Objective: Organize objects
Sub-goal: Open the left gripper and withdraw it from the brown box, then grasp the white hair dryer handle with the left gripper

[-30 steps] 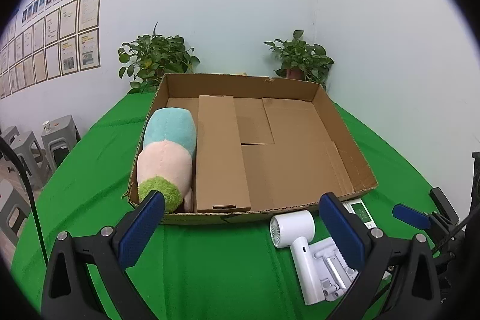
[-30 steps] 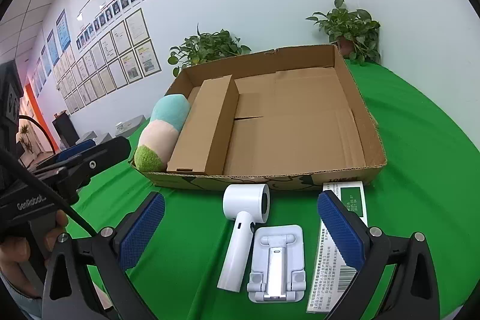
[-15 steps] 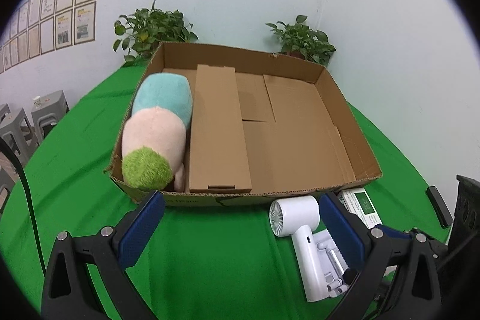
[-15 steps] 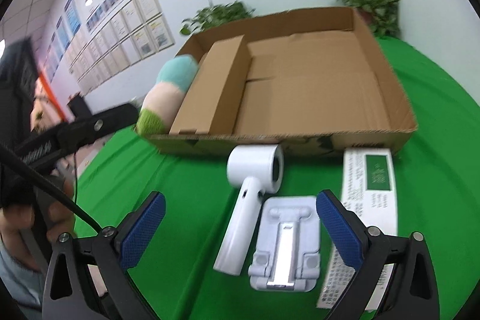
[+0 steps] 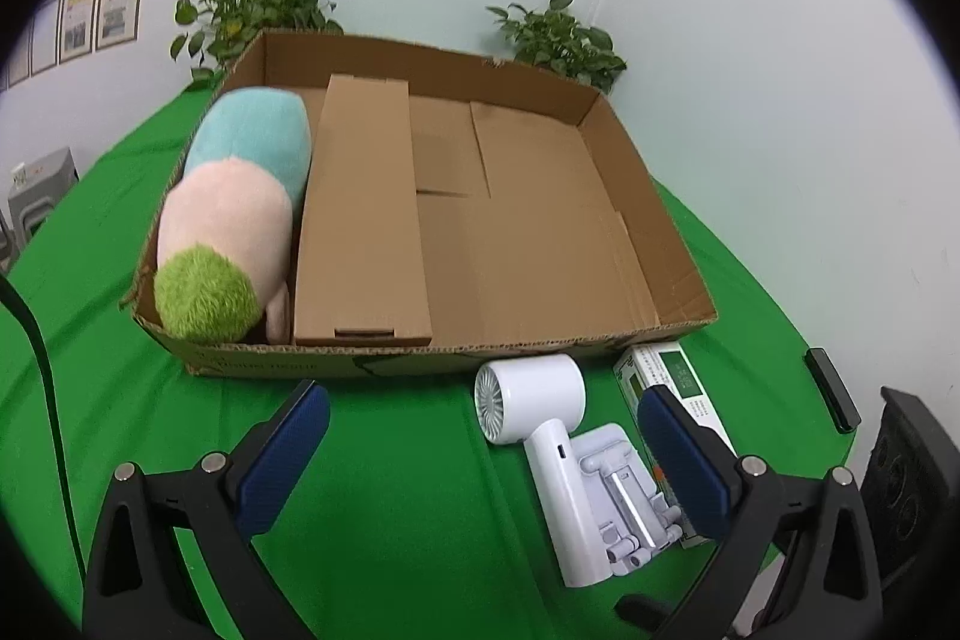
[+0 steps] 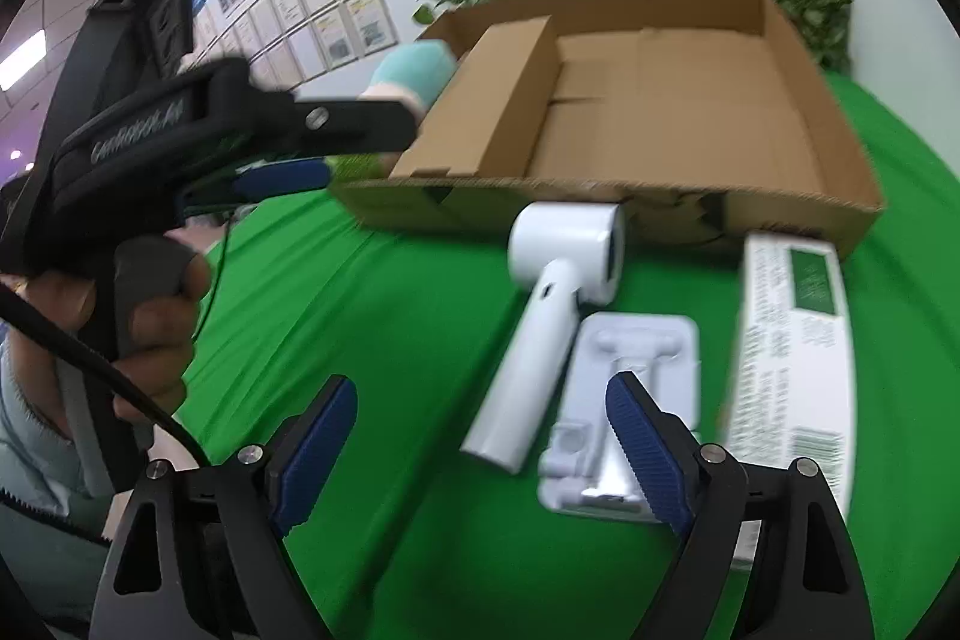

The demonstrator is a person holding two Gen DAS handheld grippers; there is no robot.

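Step in hand: an approach is judged to be under way; nothing is gripped yet, and three items on the green tablecloth [image 5: 384, 472] remain outside the cardboard box [image 5: 678, 256].
Right gripper [image 6: 480, 436]: its blue pads are spread wide with nothing between them; it is seen at the lower centre of the right wrist view, above the handle end of the white hair dryer [image 6: 552, 292] and the left part of the white folding stand [image 6: 636, 358]. The view is motion-blurred.
Left gripper [image 5: 480, 454]: its pads are likewise spread and empty, low in the left wrist view, over bare cloth just in front of the box's near wall.
Next move: a descent onto one loose item would be called for, most likely the hair dryer, with the pads closed across its handle; care would be needed because the stand lies just beside it, possibly touching.
Loose items: in the left wrist view the hair dryer [image 5: 540, 430] lies at lower centre-right, the stand [image 5: 624, 508] to its right, and the white-and-green carton [image 5: 666, 370] further right, close to the box's near wall.
Box contents: a plush toy [image 5: 234, 220] in teal, pink and green lies along the left wall; a long brown carton [image 5: 360, 220] lies just beside it; the right half of the floor holds nothing.
Background: potted plants [image 5: 252, 4] are seen behind the box, toward the upper part of the frame.
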